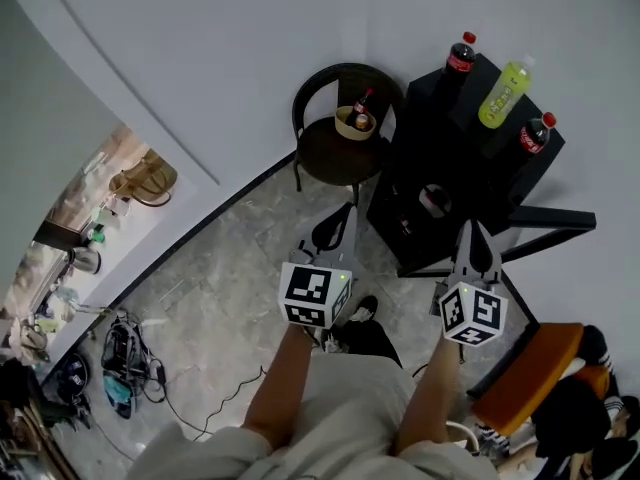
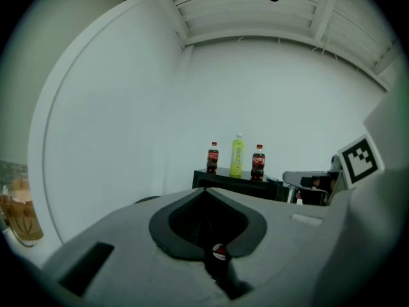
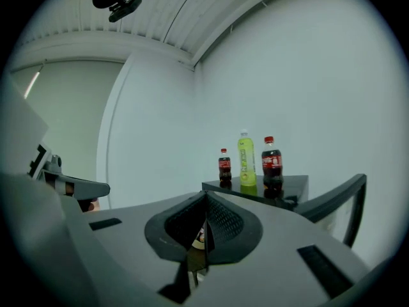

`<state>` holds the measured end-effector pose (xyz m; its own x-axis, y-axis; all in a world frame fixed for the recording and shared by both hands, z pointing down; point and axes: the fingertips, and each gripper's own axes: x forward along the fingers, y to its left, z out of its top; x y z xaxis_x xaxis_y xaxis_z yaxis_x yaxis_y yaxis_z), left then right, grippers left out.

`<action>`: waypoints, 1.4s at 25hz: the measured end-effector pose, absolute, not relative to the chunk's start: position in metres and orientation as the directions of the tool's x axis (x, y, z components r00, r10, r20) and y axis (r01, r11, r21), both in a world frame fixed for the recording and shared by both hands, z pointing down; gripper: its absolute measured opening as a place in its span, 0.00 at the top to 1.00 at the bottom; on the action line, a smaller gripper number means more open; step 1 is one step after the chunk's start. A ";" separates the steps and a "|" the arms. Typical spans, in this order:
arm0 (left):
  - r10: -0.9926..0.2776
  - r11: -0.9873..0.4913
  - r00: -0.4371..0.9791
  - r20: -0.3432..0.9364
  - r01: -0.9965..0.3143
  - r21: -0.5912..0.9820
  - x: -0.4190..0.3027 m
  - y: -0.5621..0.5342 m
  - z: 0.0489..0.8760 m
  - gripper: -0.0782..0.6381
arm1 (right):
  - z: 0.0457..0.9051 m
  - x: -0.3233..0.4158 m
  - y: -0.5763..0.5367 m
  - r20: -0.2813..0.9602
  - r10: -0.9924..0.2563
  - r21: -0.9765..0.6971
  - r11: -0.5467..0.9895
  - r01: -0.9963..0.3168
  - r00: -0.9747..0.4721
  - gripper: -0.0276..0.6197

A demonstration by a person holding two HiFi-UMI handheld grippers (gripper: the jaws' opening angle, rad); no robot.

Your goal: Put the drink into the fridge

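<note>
A black fridge [image 1: 455, 173] stands against the white wall. On its top are two cola bottles [image 1: 459, 60] [image 1: 534, 134] and a yellow-green bottle [image 1: 503, 93] between them. A third, smaller cola bottle [image 1: 361, 108] leans in a bowl on a round black chair [image 1: 335, 148] to the fridge's left. My left gripper [image 1: 345, 216] is shut and holds nothing; it points toward the chair. My right gripper [image 1: 471, 232] is also shut and holds nothing, and hovers in front of the fridge. Both gripper views show the three bottles [image 2: 237, 155] [image 3: 246, 160] well ahead of the jaws.
An orange seat [image 1: 525, 373] sits at my lower right, with a dark bar [image 1: 550, 218] sticking out beside the fridge. Bags [image 1: 125, 358] and a cable [image 1: 225, 398] lie on the marble floor at the left, near a cluttered opening [image 1: 90, 228].
</note>
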<state>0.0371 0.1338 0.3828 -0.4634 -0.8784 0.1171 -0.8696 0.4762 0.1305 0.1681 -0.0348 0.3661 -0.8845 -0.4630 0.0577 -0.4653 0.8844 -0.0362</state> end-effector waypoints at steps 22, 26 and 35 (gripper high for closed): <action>-0.909 0.416 -0.412 0.065 -0.903 0.108 -0.068 -0.027 0.333 0.88 | 0.289 0.024 -0.143 -0.045 -0.325 0.043 0.944 -0.327 -0.945 0.95; -0.925 0.378 -0.372 0.078 -0.922 0.084 -0.083 -0.048 0.336 0.88 | 0.289 0.006 -0.156 -0.028 -0.337 0.087 0.937 -0.338 -0.941 0.95; -0.965 0.259 -0.254 0.070 -0.963 0.075 -0.165 -0.105 0.340 0.88 | 0.297 -0.055 -0.206 -0.002 -0.466 0.049 0.883 -0.466 -0.885 0.95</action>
<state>-0.1647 -0.1047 0.3398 -0.2539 -0.9647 0.0697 -0.9630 0.2589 0.0748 -0.0554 -0.2058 0.2974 -0.8846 -0.4664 -0.0018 -0.4659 0.8835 0.0495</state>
